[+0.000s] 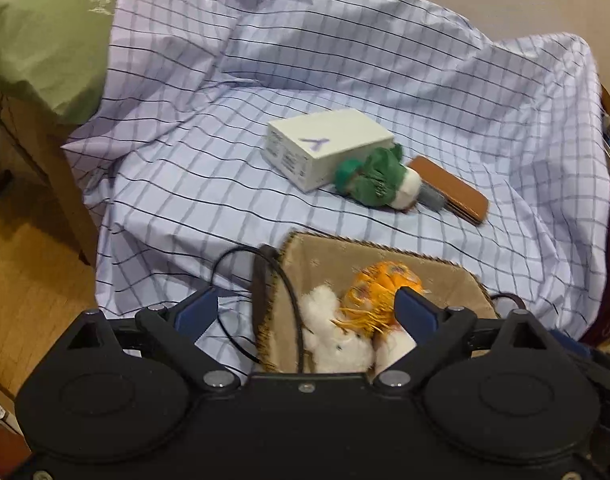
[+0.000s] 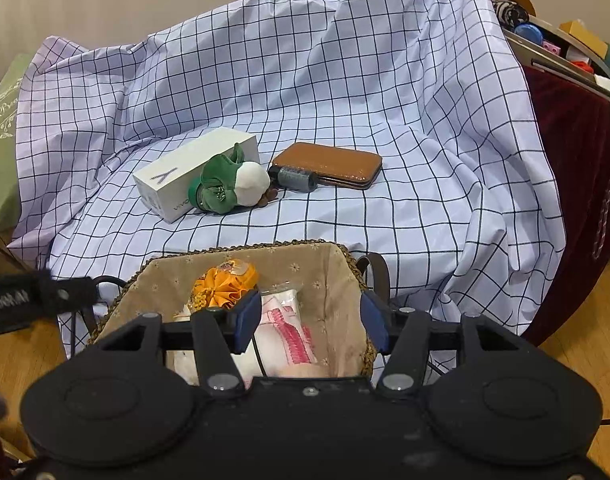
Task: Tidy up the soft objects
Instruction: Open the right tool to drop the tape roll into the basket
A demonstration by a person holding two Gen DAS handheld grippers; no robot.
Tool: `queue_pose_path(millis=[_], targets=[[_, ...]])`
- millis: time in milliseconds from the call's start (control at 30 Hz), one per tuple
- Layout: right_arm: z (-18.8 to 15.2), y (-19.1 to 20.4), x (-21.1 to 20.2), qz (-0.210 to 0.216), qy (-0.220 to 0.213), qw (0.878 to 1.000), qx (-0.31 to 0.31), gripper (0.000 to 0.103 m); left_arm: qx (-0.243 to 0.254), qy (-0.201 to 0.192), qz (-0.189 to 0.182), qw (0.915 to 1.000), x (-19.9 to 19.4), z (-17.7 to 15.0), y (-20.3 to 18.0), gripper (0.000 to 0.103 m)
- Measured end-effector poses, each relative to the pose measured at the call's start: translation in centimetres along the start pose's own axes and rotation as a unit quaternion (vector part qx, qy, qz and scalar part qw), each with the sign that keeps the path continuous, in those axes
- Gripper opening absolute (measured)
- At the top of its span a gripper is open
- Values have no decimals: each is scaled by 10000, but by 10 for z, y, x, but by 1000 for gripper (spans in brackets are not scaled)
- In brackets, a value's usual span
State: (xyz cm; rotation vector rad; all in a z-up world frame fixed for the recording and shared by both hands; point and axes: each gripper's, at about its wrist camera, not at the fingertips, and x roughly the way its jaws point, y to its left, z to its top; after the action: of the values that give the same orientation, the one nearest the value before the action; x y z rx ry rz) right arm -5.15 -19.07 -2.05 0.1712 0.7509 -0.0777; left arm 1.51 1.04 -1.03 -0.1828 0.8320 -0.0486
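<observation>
Left wrist view places your left gripper (image 1: 307, 312) over the near left part of the lined basket (image 1: 437, 272), with its blue-padded fingers (image 1: 415, 314) spread wide and holding nothing; one finger sits outside the basket's left wall and the other above its contents. Inside the basket you see a white plush toy (image 1: 333, 332) lying against an orange fabric item (image 1: 379, 288), the two touching. Right wrist view shows your right gripper (image 2: 311, 322) above the near edge of the same basket (image 2: 305, 256), fingers (image 2: 247, 320) likewise spread apart and empty. Between them you see a white and pink cloth item (image 2: 287, 320) resting on the basket floor, with the orange fabric item (image 2: 225, 284) to its left. The basket stands on a checked cloth (image 2: 385, 80) draped over the furniture. Farther back on the cloth you find a white box (image 2: 185, 172) lying on its side, and a green and white plush toy (image 2: 229, 186) resting against the box's right end. Just right of that toy lies a small grey cylinder (image 2: 295, 178), touching a brown case (image 2: 331, 164) that lies flat on the cloth. A green cushion (image 1: 45, 40) is at the far left, beside the cloth. A dark red cloth (image 2: 573, 152) hangs at the far right, below a cluttered shelf (image 2: 561, 44).
</observation>
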Motion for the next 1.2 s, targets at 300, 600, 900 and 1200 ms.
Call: queue_pose_path(millis=[300,600,900,1200], targets=[[1,-11,1,14,-8,9998,215,55,-82,-212,353,9991,-2,16,15,92],[1,-6,3,-6,5,9999,120,55,-205,-555,662,9961,-8,34,37,93],[13,-1,9,-81,-64,9999,-47,55,-103,-1053,1553,9822,-6,66,76,96],[41,4,33,-214,-12,9997,-134,56,-13,-1010,1839,9777,23,95,85,96]])
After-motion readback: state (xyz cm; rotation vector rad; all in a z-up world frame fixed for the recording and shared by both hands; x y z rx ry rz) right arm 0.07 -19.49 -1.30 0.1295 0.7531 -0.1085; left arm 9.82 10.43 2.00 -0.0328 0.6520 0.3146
